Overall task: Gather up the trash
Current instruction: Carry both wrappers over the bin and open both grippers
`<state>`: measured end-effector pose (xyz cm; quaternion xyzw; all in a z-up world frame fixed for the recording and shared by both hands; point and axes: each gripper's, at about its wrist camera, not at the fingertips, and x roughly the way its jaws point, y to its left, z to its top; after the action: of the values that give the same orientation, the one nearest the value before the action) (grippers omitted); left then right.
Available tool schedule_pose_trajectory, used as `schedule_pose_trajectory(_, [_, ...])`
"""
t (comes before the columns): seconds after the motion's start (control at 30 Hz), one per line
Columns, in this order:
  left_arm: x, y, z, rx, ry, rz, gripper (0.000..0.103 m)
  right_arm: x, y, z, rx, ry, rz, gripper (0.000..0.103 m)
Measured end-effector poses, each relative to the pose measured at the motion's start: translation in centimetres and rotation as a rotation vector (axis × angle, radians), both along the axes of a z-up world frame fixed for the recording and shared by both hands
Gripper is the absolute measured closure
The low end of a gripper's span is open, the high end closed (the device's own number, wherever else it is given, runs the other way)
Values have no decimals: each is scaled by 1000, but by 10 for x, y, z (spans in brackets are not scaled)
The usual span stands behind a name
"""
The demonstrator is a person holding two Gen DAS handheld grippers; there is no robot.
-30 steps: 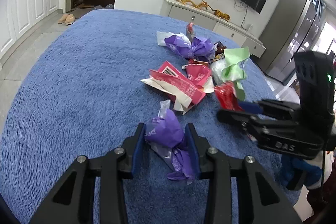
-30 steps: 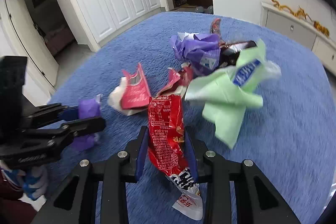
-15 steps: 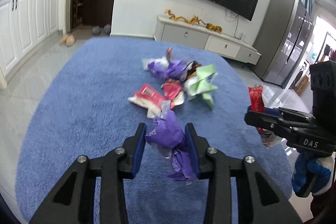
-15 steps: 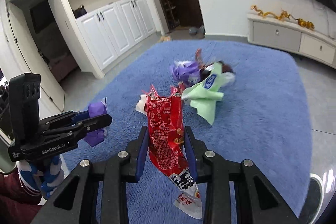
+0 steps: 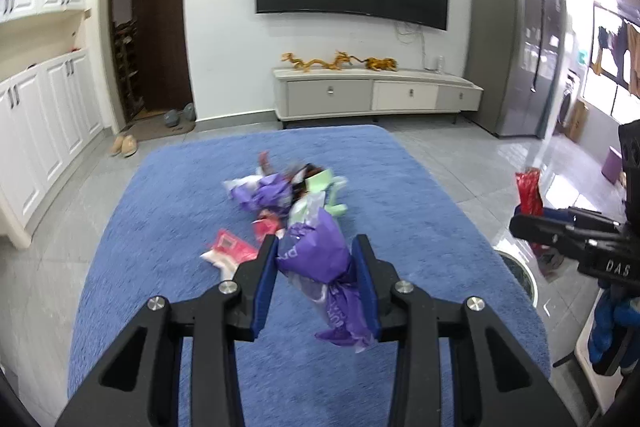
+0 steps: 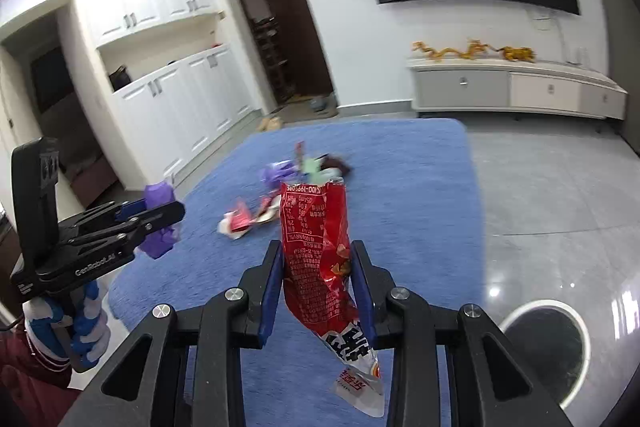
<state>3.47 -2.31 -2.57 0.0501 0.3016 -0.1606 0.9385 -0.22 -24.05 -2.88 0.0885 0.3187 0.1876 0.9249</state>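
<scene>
Both hands have come up and back off the blue rug (image 5: 160, 227) since a second ago: the left gripper (image 5: 316, 259) stays clamped on the crumpled purple wrapper (image 5: 316, 255), the right gripper (image 6: 318, 279) on the red snack bag (image 6: 316, 251), and the leftover heap of wrappers (image 5: 288, 191) now lies well ahead on the rug instead of just under the fingers. A round bin (image 6: 544, 343) with a white rim shows on the grey floor at lower right, near the right gripper; my read is two pieces are on their way to it, with the heap to fetch after
</scene>
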Motion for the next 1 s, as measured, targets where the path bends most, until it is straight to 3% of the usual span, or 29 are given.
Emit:
schedule_pose_trajectory(0.43, [26, -94, 1, 100, -11, -150, 68, -7, -91, -21, 53, -4, -195, 72])
schedule_pose_trajectory(1.0, [45, -250, -42, 237, 51, -408, 68, -19, -206, -89, 147, 78, -422, 72])
